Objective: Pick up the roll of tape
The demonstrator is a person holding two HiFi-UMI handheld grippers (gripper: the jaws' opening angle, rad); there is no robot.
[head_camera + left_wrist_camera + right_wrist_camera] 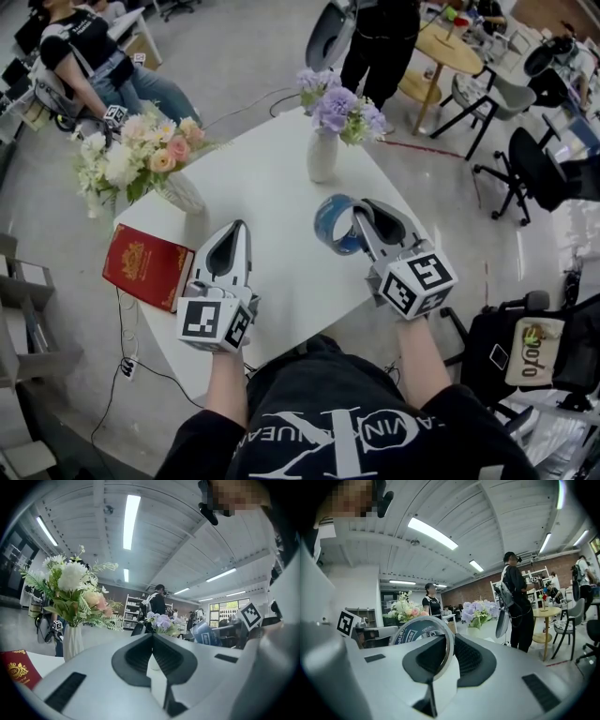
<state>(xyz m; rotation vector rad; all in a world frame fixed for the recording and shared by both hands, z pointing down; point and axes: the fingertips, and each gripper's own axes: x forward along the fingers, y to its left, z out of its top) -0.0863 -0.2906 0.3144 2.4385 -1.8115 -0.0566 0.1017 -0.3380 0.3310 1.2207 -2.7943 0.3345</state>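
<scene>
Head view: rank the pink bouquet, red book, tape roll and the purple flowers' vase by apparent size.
1. Pink bouquet
2. Red book
3. Tape roll and vase: about alike. The tape roll, held in the right gripper, may sit nearer the camera, so these two stay unranked.

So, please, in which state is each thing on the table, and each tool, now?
roll of tape: clamped on edge in the right tool.
right tool: shut on the roll of tape.
left tool: shut, empty.
red book: closed, lying flat on the table.
purple-flower vase: upright.
pink-flower vase: upright.
</scene>
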